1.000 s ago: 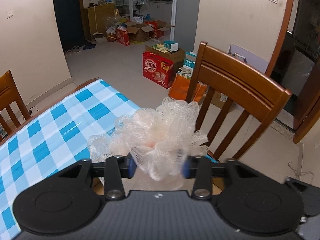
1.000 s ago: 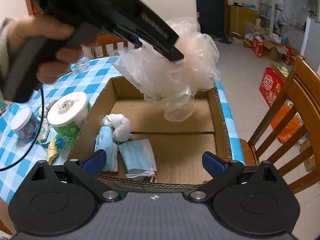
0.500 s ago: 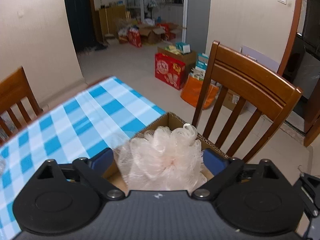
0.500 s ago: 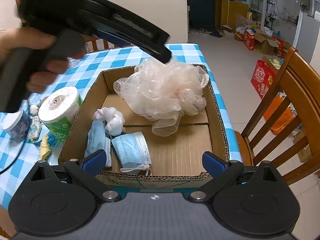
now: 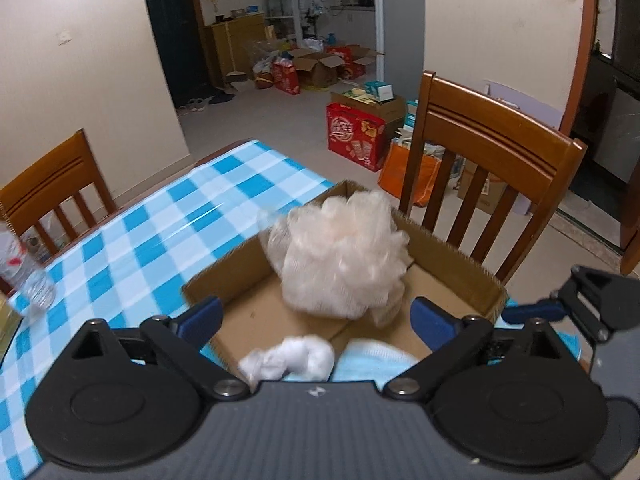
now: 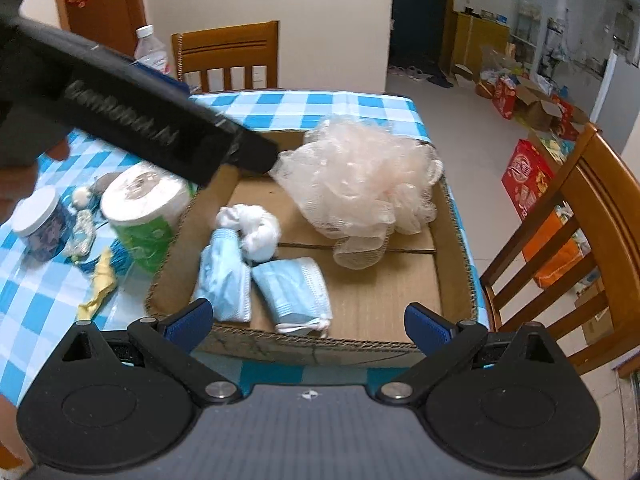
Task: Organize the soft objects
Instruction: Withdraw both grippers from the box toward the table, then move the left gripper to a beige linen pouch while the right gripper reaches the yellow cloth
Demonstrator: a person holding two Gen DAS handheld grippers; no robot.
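Inside cardboard box (image 6: 452,240) — mesh sponge (image 6: 360,176) rests | left gripper (image 5: 316,318), right gripper (image 6: 308,320) — both wide apart, empty

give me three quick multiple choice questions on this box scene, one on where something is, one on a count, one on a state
1. Where is the bath puff?
A. on the chair
B. in the cardboard box, at its far end
C. on the tablecloth beside the toilet roll

2. How many blue face masks lie in the box?
A. two
B. four
C. none

3. How does the left gripper stand?
A. clamped on the puff
B. open, holding nothing
C. shut on a mask

Answers:
1 B, the puff rests on the box floor near the far wall.
2 A, two folded masks lie side by side at the near end.
3 B, its fingers stand wide apart, clear of the puff.
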